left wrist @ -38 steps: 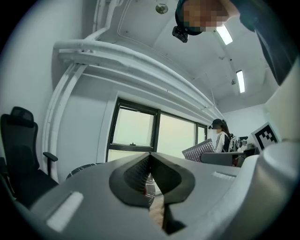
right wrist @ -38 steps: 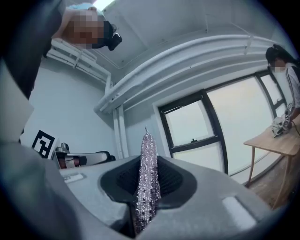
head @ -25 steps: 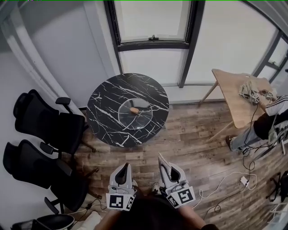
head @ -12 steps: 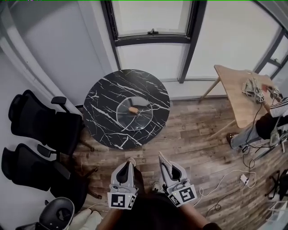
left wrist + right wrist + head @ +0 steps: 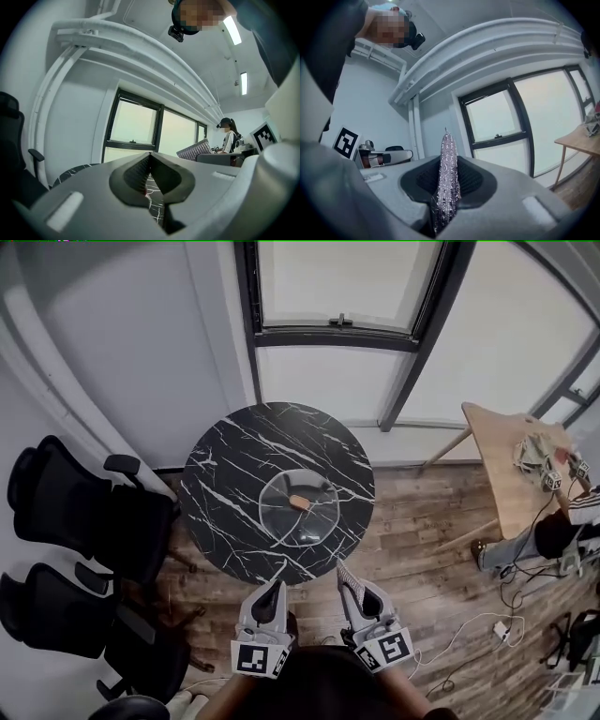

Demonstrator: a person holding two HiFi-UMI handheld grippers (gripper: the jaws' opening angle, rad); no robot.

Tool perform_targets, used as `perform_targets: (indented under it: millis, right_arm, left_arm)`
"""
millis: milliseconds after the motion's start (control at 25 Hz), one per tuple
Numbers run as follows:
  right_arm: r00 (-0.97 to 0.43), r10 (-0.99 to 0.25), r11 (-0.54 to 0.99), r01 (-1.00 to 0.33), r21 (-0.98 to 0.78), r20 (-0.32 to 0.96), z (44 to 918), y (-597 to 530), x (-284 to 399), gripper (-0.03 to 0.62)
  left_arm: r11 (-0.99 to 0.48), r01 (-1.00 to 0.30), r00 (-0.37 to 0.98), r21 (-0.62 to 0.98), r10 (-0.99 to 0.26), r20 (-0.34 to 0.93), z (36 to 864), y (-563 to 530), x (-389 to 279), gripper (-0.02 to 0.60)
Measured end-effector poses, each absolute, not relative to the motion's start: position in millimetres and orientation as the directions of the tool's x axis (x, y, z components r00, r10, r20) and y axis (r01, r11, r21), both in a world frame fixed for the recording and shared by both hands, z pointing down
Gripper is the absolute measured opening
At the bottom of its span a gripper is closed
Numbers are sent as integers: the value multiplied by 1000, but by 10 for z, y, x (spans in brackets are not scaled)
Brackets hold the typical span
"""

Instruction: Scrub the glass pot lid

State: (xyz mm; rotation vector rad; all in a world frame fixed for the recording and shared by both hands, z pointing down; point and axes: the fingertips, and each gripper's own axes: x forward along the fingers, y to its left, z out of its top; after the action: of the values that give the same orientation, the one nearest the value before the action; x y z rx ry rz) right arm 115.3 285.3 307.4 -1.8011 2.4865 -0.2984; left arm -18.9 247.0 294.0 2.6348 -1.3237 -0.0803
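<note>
The round marble table (image 5: 225,474) stands directly ahead of you, in front of the window. Both grippers are held off the table, near its front edge.

The glass lid (image 5: 281,514) lies flat on the half of the tabletop nearer you, slightly right of centre. Its wooden knob (image 5: 300,502) faces up. The knob is oblong, and its long axis runs roughly left to right across your view.

The left gripper (image 5: 278,585) has its jaws together with nothing between them. Its own view confirms this.

The right gripper (image 5: 343,570) is clamped on a glittery scrubbing cloth (image 5: 447,173). The cloth stands up past the jaw tips as a narrow strip.

The lid lies forward of both grippers, on a line that runs between them. The right gripper must therefore travel forward and a little to the left to bring the cloth onto the glass. From the head view both grippers appear about equally near the lid, but the wide lens makes this uncertain.
</note>
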Motion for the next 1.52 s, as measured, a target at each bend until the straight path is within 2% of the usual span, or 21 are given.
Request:
perform_targets:
  millis: [440, 760, 960, 1520]
  right_arm:
    - [-274, -958, 257, -952, -164, 88, 3064, 1975, 693, 78]
    - [-230, -966, 210, -965, -158, 118, 3131, 1656, 701, 78]
    - [-228, -964, 207, -966, -152, 135, 3196, 1500, 795, 78]
    - [-313, -935, 289, -945, -155, 164, 3469, 781, 1404, 78]
  left_arm:
    - [-630, -740, 655, 236, -754, 40, 3091, 1593, -726, 2]
    - [-624, -741, 651, 247, -758, 39, 3127, 1240, -882, 2]
    - [-622, -733, 663, 276, -744, 83, 3320, 1173, -781, 3]
    - [-579, -780, 612, 237, -785, 98, 3333, 678, -194, 3]
